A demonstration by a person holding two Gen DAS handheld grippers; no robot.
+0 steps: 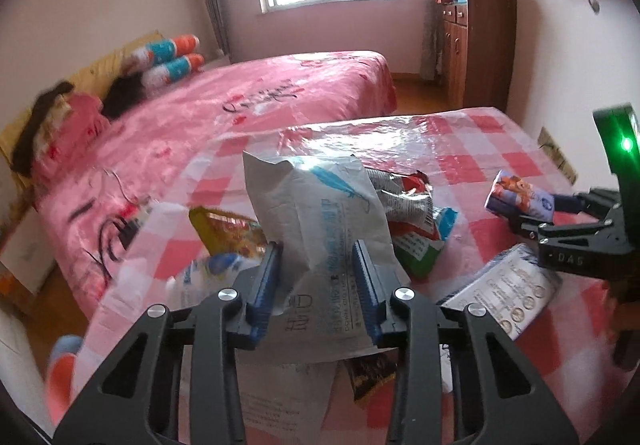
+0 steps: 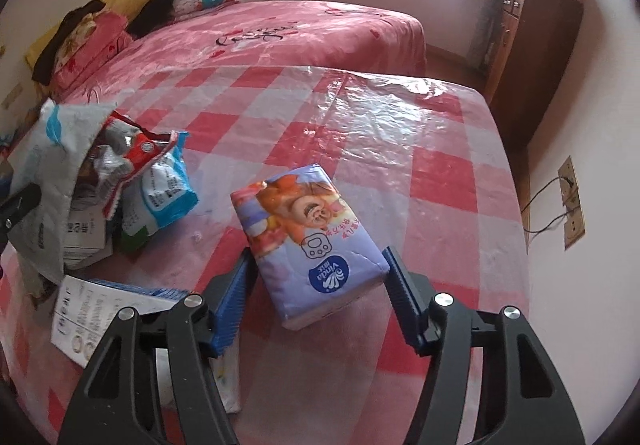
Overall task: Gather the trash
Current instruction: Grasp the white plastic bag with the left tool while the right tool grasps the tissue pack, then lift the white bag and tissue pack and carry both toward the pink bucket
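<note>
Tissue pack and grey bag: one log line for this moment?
left tongs: gripping grey bag | right tongs: holding tissue pack | wrappers: in bag

Tissue pack (image 2: 310, 241): "Vinda" in white on a blue round logo, read upside down from the right wrist view; red Chinese characters next to it, can't make them out. Right tongs (image 1: 520, 223): "DAS" embossed on the black body. Grey bag (image 1: 320, 245): blue Chinese print, too blurred. White box (image 2: 86, 319): small print, unreadable.
</note>
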